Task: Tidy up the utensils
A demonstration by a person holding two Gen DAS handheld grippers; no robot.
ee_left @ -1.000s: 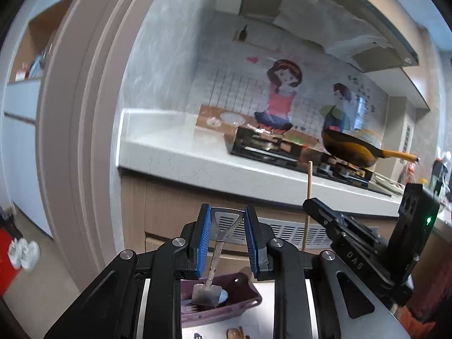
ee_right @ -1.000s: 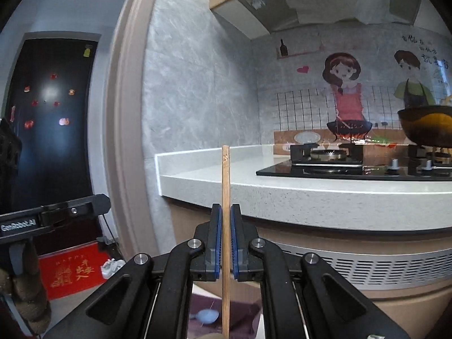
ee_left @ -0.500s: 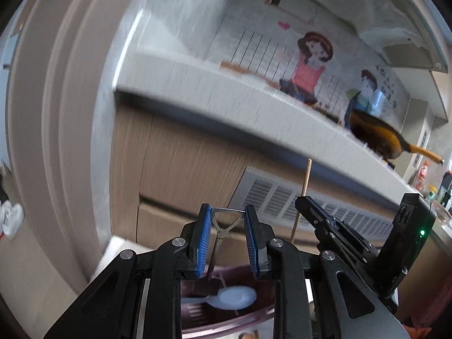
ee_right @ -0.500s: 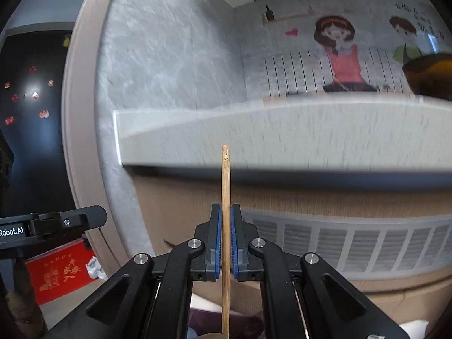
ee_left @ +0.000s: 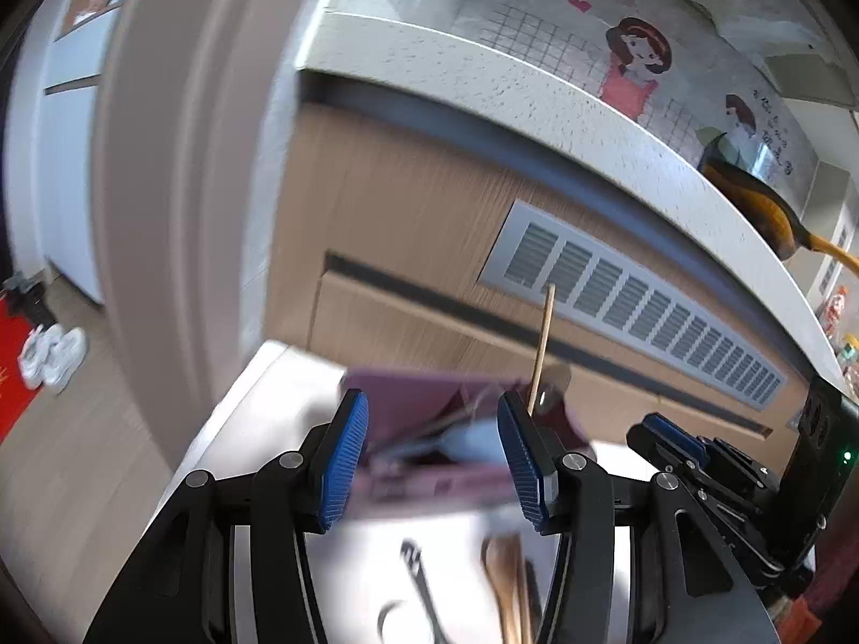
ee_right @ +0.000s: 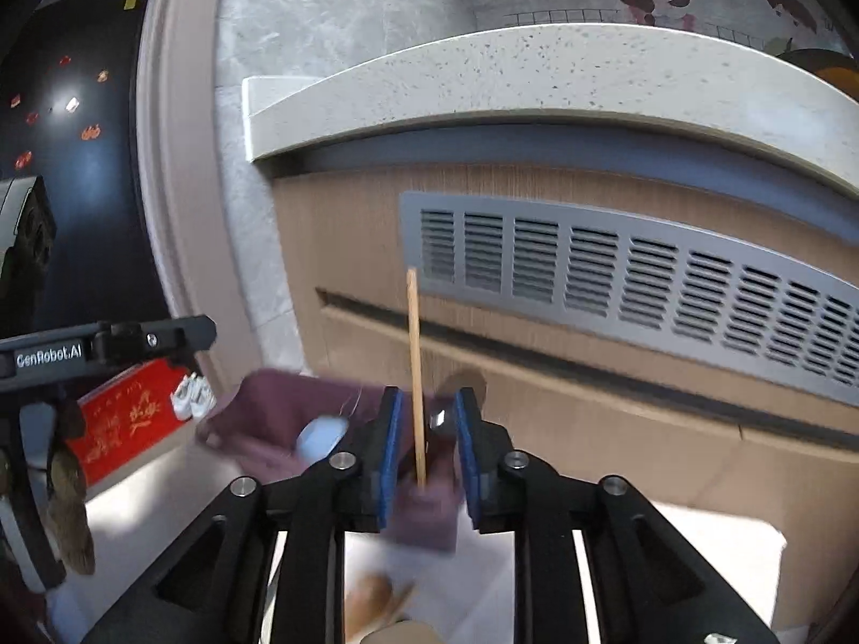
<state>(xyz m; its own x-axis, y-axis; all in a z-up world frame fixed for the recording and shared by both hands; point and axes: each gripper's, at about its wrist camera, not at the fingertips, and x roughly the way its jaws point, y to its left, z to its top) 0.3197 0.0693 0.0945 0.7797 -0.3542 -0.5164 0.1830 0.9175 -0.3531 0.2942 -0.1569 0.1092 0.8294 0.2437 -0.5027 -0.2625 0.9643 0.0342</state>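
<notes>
Left wrist view: the left gripper [ee_left: 432, 456] hangs wide open and empty over the purple holder [ee_left: 429, 429] on the white surface [ee_left: 257, 408].

Right wrist view: the right gripper [ee_right: 427, 451] fingers stand parted around a chopstick [ee_right: 413, 354] upright in the holder [ee_right: 268, 408]; unsupported, it could topple.

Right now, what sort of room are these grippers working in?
A home kitchen, most likely: a speckled stone countertop over wood cabinet fronts, a wok up on the counter, and a purple utensil tray on the white table below.
</notes>
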